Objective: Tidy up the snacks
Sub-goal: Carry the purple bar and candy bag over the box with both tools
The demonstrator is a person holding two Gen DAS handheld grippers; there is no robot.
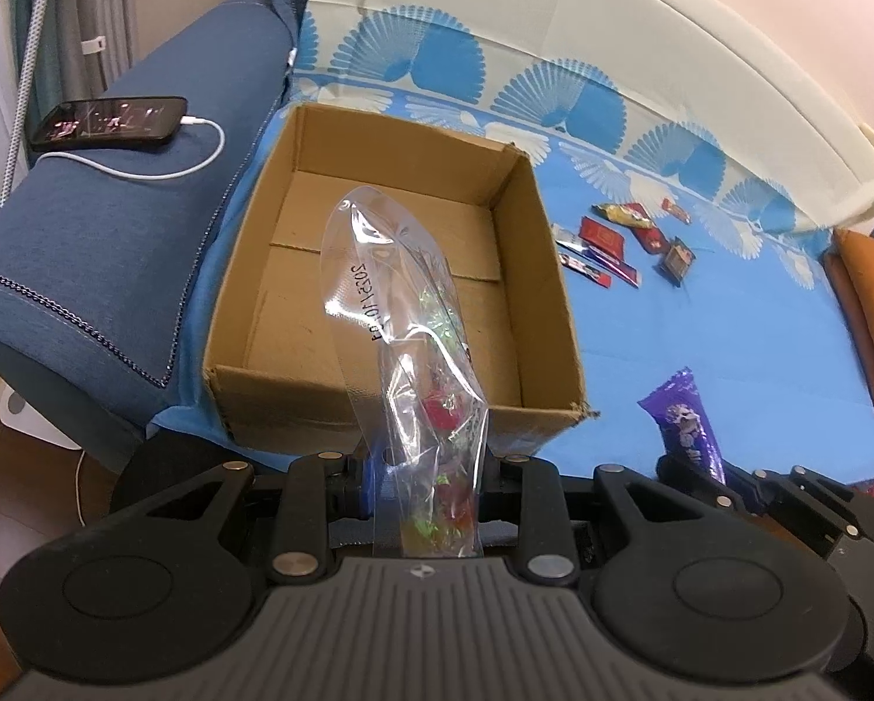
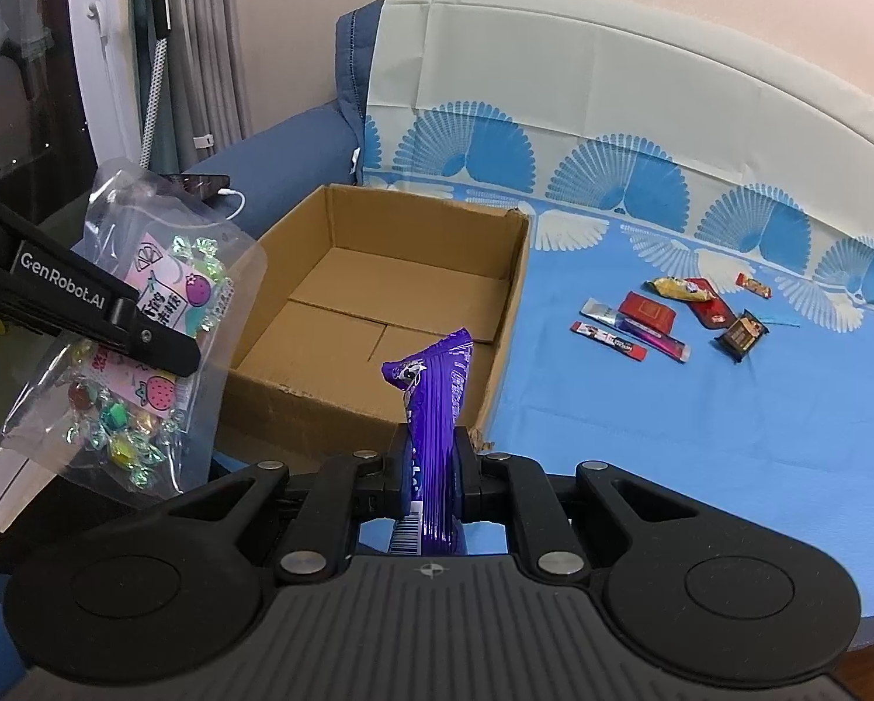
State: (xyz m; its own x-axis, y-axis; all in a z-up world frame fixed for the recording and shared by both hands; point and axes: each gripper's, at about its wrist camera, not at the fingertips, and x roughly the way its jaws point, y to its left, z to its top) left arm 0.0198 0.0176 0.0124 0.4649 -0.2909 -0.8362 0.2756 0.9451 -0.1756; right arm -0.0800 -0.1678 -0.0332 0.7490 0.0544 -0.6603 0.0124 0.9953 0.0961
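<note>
Two snacks pinched and carried, box waiting just ahead.

Lowest in the left wrist view: left gripper [image 1: 431,485] pressed together on a clear candy bag [image 1: 419,350], bag standing up over the near wall of the cardboard box [image 1: 554,269]. Bottom centre of the right wrist view: right gripper [image 2: 431,482] pinching a purple snack pack [image 2: 434,409], tip leaning toward the box's near right corner. Box interior bare in both views. Further, right of centre: loose snacks [image 2: 670,315] scattered on the blue cloth [image 2: 700,438], well apart from the box. Upper left: phone [image 1: 110,122] charging on the sofa arm. Step in hand, by judgement: delivery of both packs. Next likely needed: forward past the near wall, over the floor, then release; floppy bag liable to snag the rim.
</note>
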